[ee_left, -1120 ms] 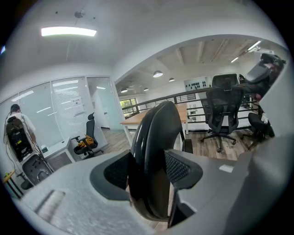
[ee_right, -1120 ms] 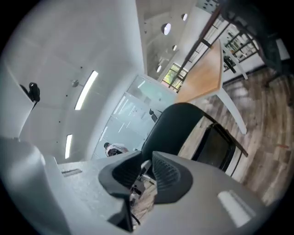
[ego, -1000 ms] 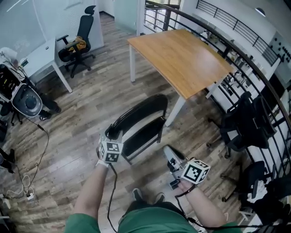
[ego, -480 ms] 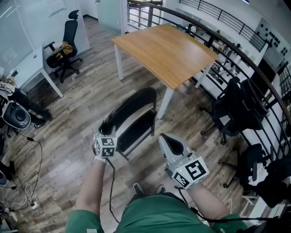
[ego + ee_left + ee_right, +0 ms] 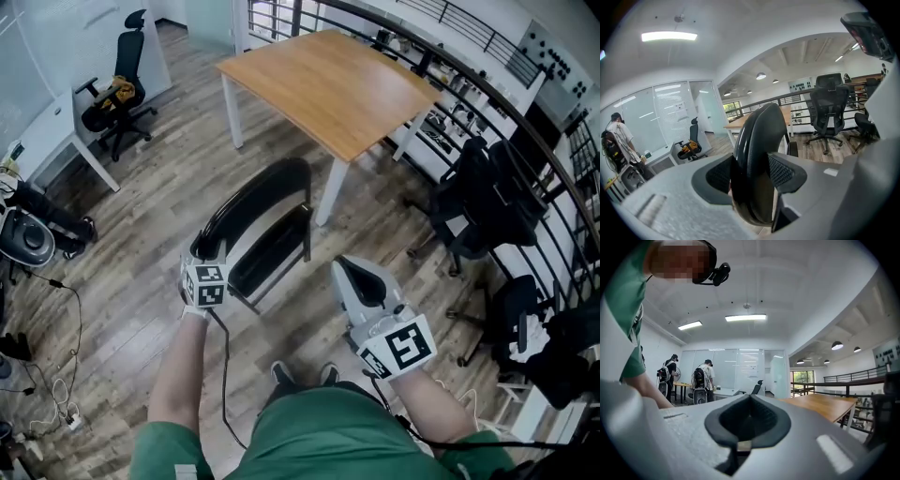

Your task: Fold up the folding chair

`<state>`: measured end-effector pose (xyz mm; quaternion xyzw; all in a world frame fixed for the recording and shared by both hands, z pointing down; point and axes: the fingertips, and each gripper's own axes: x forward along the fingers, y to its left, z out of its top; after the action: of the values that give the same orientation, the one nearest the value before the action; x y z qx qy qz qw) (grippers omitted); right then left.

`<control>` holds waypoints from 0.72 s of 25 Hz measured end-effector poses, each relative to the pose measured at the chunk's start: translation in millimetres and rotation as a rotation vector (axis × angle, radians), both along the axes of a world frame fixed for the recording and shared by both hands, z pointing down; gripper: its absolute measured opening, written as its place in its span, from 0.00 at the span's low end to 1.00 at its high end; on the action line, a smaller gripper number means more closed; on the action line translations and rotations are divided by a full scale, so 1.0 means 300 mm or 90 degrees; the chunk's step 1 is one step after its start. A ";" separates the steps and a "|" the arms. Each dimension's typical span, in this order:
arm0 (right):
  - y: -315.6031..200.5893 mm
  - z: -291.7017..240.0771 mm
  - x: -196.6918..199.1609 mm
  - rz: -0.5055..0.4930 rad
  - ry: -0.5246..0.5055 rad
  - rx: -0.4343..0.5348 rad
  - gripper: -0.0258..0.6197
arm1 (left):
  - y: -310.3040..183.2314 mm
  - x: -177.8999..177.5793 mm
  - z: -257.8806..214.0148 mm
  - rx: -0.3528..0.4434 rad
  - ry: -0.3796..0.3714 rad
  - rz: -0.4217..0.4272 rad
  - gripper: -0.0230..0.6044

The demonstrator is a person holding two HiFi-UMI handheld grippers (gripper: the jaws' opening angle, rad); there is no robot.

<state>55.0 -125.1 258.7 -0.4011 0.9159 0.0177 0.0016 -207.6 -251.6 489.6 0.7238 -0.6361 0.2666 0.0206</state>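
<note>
The right gripper [image 5: 350, 273] had just come up off the low spot beside the person's knee and rolled over, so that its marker cube faced upward and its nose pointed out level toward the wooden table [image 5: 328, 80]. Its jaws were pressed together with nothing in them. The left gripper [image 5: 205, 259] had not budged: it was clamped on the top rail of the folding chair [image 5: 270, 249], which stood on the wood floor [image 5: 141, 234] just in front of the person's feet, on the near side of the table. From above, the seat panel lay close against the back frame, so I judged the fold done or nearly so, with the free hand pulled clear and the left one alone keeping the chair upright. The left gripper view settled the grip, which the head view hid under the cube: the ribbed pads [image 5: 783, 171] bore on both sides of the curved black rail, which ran up and away between them. The right gripper view confirmed that the pads met on empty air, and it caught two people [image 5: 704, 376] standing at desks by the far glass wall, whom the head view missed entirely. Only the head view showed the chair's lower frame, the black office chairs [image 5: 487, 202] on the right by the railing, and the cables on the floor at the left.
</note>
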 end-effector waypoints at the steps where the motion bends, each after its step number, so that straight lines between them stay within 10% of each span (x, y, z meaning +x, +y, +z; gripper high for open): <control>1: -0.001 -0.002 0.002 0.001 0.002 0.003 0.04 | -0.002 0.001 -0.001 0.000 0.000 0.000 0.40; 18: 0.015 -0.005 0.022 0.016 0.013 0.007 0.04 | -0.002 0.009 -0.002 0.004 -0.003 0.007 0.40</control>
<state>61.8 -120.5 257.2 -0.4120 0.9108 0.0264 -0.0056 -205.0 -252.3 489.1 0.7264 -0.6333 0.2665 0.0154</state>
